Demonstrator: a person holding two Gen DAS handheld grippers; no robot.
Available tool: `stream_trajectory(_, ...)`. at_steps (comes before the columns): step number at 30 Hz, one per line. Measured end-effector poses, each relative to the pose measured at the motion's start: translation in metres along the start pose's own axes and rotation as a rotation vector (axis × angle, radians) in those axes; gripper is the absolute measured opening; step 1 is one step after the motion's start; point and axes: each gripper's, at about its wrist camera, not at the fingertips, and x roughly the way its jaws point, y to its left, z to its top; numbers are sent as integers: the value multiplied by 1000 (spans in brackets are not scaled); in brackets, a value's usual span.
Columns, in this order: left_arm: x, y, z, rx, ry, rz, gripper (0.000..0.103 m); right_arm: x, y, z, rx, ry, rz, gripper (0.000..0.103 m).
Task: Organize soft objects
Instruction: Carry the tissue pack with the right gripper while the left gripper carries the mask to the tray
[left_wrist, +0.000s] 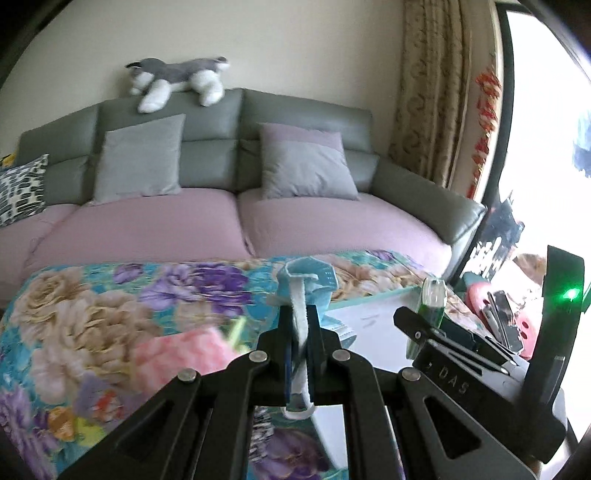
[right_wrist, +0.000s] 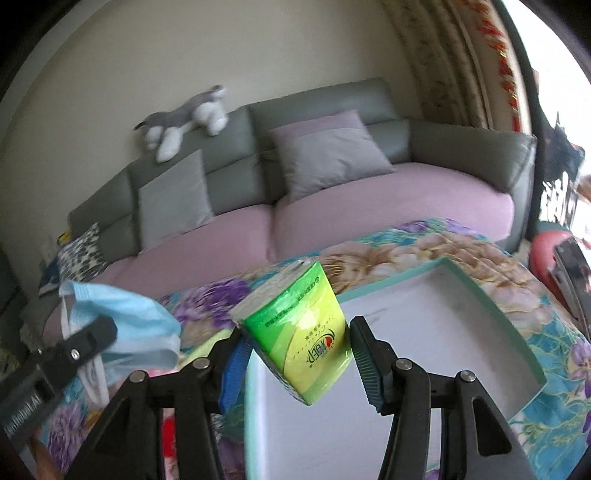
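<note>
My left gripper (left_wrist: 298, 334) is shut on a light blue face mask (left_wrist: 308, 282) by its white ear strap and holds it above the flowered table cover; the mask also shows in the right wrist view (right_wrist: 125, 317). My right gripper (right_wrist: 297, 345) holds a green tissue pack (right_wrist: 295, 332) between its fingers, tilted, over the white tray with a teal rim (right_wrist: 495, 306). The left finger touches the pack; a small gap shows at the right pad. In the left wrist view the right gripper (left_wrist: 417, 325) and pack (left_wrist: 432, 299) are at the right.
A pink soft cloth (left_wrist: 177, 354) lies on the flowered cover (left_wrist: 92, 314). Behind is a grey and pink sofa (left_wrist: 229, 225) with cushions and a plush husky (left_wrist: 177, 79) on its back. Red and dark clutter (left_wrist: 498, 317) sits at the right near the window.
</note>
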Motion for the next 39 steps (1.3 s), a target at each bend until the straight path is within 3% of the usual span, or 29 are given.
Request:
stream_trajectory(9, 69, -49, -4, 71, 91, -49, 6, 21, -71, 13, 91, 23, -203, 56)
stream_trajectory(14, 103, -63, -8, 78, 139, -50, 6, 37, -85, 4, 75, 71, -263, 56)
stream_trajectory(27, 161, -63, -17, 55, 250, -6, 6, 63, -109, -12, 131, 157, -246, 57)
stream_trajectory(39, 169, -61, -23, 64, 281, 30, 6, 70, -105, -16, 128, 184, -236, 58)
